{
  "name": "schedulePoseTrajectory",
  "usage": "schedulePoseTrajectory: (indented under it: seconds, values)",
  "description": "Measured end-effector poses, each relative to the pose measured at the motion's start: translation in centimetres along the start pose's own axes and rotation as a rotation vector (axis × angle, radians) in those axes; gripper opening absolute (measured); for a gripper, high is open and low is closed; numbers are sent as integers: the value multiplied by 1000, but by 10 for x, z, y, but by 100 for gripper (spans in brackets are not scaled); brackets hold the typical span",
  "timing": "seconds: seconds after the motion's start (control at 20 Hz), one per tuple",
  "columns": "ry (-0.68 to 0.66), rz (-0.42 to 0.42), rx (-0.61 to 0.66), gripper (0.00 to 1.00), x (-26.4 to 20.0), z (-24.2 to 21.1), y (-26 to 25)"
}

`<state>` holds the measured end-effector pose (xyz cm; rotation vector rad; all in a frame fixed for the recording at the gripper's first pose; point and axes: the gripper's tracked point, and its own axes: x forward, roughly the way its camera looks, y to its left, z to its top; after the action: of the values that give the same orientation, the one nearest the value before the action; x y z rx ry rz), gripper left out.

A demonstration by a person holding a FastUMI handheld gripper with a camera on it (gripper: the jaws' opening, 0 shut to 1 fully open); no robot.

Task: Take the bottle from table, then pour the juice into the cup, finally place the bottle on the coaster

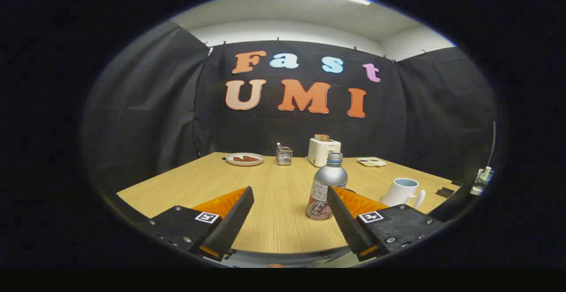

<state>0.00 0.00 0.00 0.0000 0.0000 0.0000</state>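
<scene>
A silver bottle [325, 186] with a pink label stands upright on the wooden table [274, 221], just ahead of my right finger and partly overlapped by it. My gripper [289, 189] is open, with nothing between its fingers; the bottle sits off to the right of the gap. A white cup [404, 191] with a handle stands further right, beyond the right finger. A dark coaster edge [351, 190] peeks out just behind the right finger, mostly hidden.
At the table's far side stand a white plate with food [244, 159], a wire rack [284, 155], a white toaster [323, 151] and a small flat tray [371, 162]. Dark pieces [445, 191] lie near the right edge.
</scene>
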Motion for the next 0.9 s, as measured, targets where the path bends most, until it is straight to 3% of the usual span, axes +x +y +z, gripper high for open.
schedulePoseTrajectory:
  seconds: [0.35, 0.9]
  values:
    - [-70, -63, 113, 98, -28, 22, -32]
    - [-42, -48, 21, 98, -21, 14, -10]
